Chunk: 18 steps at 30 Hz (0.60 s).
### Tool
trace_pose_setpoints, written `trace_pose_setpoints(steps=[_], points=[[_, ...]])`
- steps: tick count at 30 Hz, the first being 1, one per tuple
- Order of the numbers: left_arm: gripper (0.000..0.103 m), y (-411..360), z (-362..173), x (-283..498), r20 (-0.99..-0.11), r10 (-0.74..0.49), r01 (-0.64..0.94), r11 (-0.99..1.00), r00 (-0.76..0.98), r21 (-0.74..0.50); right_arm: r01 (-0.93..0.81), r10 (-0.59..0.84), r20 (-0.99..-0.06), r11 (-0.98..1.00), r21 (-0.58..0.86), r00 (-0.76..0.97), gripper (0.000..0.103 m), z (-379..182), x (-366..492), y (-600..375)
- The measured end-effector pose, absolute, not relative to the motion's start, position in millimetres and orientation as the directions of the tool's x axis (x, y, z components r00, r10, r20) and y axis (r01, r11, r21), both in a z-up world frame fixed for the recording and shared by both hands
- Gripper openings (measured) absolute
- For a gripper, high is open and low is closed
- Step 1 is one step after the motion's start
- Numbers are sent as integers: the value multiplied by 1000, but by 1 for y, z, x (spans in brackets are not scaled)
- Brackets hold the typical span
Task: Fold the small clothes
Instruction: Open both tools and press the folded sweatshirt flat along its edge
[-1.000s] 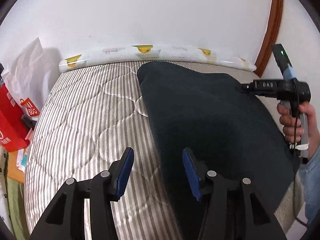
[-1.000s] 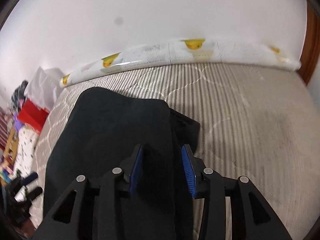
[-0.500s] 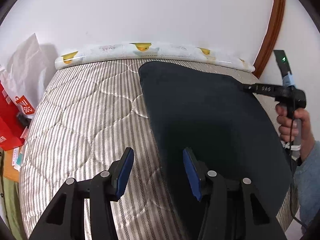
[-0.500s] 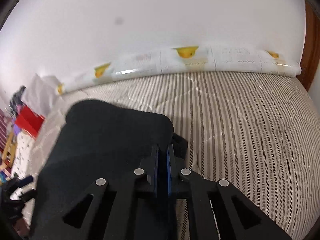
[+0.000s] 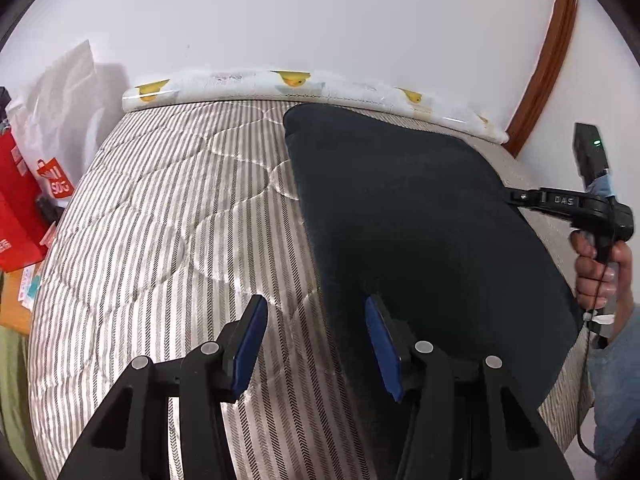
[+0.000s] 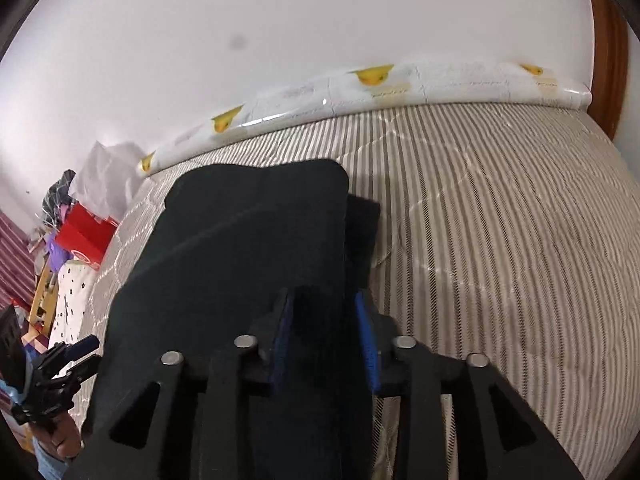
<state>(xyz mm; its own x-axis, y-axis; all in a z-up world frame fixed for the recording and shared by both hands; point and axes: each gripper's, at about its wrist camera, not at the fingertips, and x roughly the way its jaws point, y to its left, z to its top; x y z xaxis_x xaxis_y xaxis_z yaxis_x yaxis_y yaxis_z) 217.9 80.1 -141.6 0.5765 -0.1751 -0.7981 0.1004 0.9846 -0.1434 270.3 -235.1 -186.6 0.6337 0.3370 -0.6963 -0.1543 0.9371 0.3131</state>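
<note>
A dark garment (image 5: 420,232) is laid on the striped mattress (image 5: 168,220), its long axis running from the near edge toward the duck-print roll (image 5: 296,82) at the wall. It looks plain, matte and smooth. In the left view, the left gripper (image 5: 316,340) is seen spread, straddling the garment's left edge. Only the right view shows the folded layers, with the right gripper (image 6: 326,336) parted around the garment's right edge.

your right gripper (image 6: 325,332) has its blue-padded jaws parted, with the edge of the folded dark navy fabric garment (image 6: 256,248) lying between them. the garment lies on the grey-and-white striped quilted mattress (image 6: 500,220). your left gripper (image 6: 60,364) appears at far left.
</note>
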Motion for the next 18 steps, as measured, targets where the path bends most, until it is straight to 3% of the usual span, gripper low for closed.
trace_pose_setpoints(steps=[4,7,10,14,18], points=[[49,78,-139,211,-798,-177,103,984,576,-143,-212,340,-614,938,273,713,2,-167,251,-248],[49,75,-138,207,-800,-173,104,985,574,-138,-138,320,-683,941,308,656,2,-185,264,-258],[48,71,-134,200,-802,-153,104,988,577,-113,-106,215,-715,975,195,666,3,-187,258,-244],[49,70,-132,182,-793,-137,123,989,593,-80,-60,221,-708,968,245,671,17,-179,227,-255],[49,74,-132,166,-784,-169,120,985,598,-121,-30,272,-688,939,342,673,43,-191,176,-272]])
